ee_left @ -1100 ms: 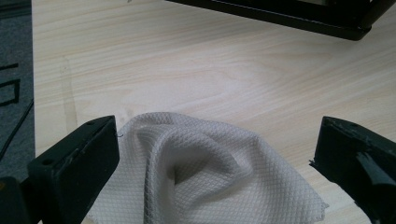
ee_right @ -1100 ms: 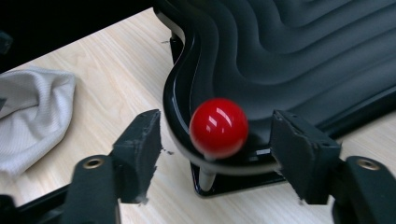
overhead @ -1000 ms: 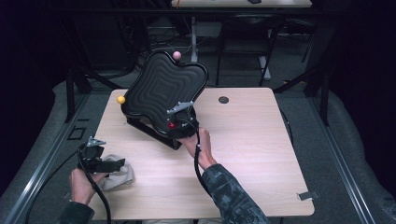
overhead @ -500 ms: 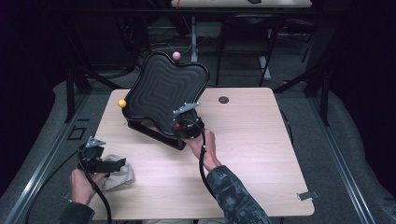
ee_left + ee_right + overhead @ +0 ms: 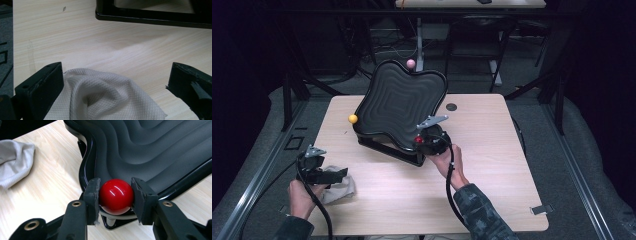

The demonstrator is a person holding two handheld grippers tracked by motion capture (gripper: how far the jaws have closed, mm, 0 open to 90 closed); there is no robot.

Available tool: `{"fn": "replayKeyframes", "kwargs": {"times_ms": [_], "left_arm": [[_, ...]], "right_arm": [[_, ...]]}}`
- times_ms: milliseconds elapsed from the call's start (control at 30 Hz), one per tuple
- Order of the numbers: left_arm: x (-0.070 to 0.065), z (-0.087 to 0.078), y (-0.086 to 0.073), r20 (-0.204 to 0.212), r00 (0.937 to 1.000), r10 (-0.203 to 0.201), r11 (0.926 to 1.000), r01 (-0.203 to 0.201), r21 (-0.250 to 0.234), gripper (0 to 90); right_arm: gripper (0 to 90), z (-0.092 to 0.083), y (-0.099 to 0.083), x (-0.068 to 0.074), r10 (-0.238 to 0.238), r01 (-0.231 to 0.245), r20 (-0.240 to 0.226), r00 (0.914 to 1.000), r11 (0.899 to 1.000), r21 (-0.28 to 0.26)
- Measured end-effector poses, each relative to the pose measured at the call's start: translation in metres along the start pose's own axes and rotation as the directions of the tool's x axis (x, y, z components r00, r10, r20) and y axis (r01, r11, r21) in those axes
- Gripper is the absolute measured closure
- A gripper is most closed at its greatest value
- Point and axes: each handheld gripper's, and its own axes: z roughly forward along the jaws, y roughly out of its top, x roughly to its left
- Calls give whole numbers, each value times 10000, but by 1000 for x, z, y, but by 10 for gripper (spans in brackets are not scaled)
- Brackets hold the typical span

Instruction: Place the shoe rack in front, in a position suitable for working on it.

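While the right tool (image 5: pixel 115 195) has its jaws closed on the red ball (image 5: pixel 116 196), one pad on each flank, the grip looks thin: the pads meet a glossy round surface at two small spots. The ball sits at the near corner of the tray (image 5: pixel 399 107), on a short post at the rim, and that corner is the landmark for everything else. The jaws have just been closing, with the ball between them.

A pull at an angle could, I judge, let the ball squirt out of the pads and roll off the worktop (image 5: pixel 492 165). If the ball is fixed to its post, a hard tug could instead drag or tip the whole tray, which stands tilted on a black frame. That might also shake the yellow ball (image 5: pixel 353 118) at the tray's left corner and the pink ball (image 5: pixel 410 63) at its far corner.

The left tool (image 5: pixel 117 82) stands wide open, well to the left of the tray's near corner, holding nothing. The white cloth (image 5: pixel 107 97) lies bunched between its jaws and touches neither pad's face firmly. A careless close there would snag only a fold.

No brand, label or writing can be read on any of these things.
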Motion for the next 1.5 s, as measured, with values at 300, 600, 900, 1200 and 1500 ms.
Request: {"fn": "replayKeyframes", "kwargs": {"times_ms": [300, 600, 900, 1200, 1500], "left_arm": [[-8, 2, 4, 66, 9998, 200, 9998, -200, -10, 0], [-16, 7, 16, 261, 9990, 359, 9993, -355, -145, 0], [-20, 9, 29, 365, 9986, 382, 9984, -366, -430, 0], [-28, 18, 52, 567, 9967, 580, 9960, -539, -706, 1], [-35, 45, 88, 961, 9933, 639, 9932, -538, -1034, 152]], "right_arm": [[594, -21, -16, -16, 123, -121, -109, 9999, 9998, 140], [579, -22, -20, -22, 693, -690, 665, 9954, 9976, -64], [600, -28, -25, -29, 399, -395, 537, 9978, 9992, -86], [601, -37, -33, -38, 226, -226, 251, 9994, 9997, 13], [601, -40, -35, -43, 183, -183, -11, 9998, 9998, 96]]}}
